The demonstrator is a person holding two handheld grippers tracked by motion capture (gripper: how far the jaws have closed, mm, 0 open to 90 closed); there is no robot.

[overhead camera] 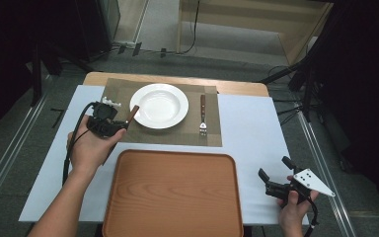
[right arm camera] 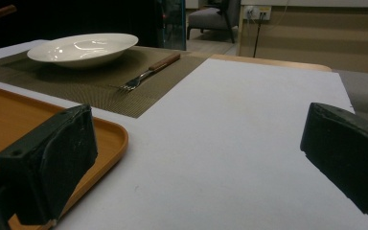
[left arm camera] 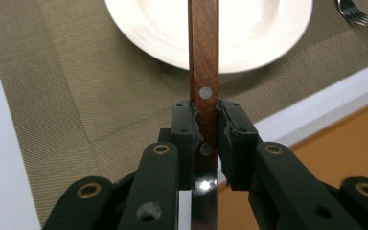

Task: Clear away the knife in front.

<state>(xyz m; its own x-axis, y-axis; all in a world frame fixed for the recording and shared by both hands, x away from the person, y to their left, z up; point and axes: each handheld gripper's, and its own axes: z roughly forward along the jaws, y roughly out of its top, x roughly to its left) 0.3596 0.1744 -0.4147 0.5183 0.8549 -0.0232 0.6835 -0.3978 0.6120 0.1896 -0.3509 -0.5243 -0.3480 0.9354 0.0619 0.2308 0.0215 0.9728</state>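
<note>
The left gripper (left arm camera: 205,125) clamped a wooden-handled knife (left arm camera: 204,57) at the white plate's (overhead camera: 159,105) eight o'clock, over the placemat (overhead camera: 177,134). The right gripper (overhead camera: 275,174) gaped wide, holding nothing, at the tray's (overhead camera: 172,197) three o'clock. No readable writing showed.

Overhead light falls bright on my white table sheet (overhead camera: 256,128); the room's edges go dark, the round white plate (right arm camera: 84,48) glares, and my near jaws blur.

Black gripper (overhead camera: 275,183) bears a grey three-cornered plate, trailing cable.
</note>
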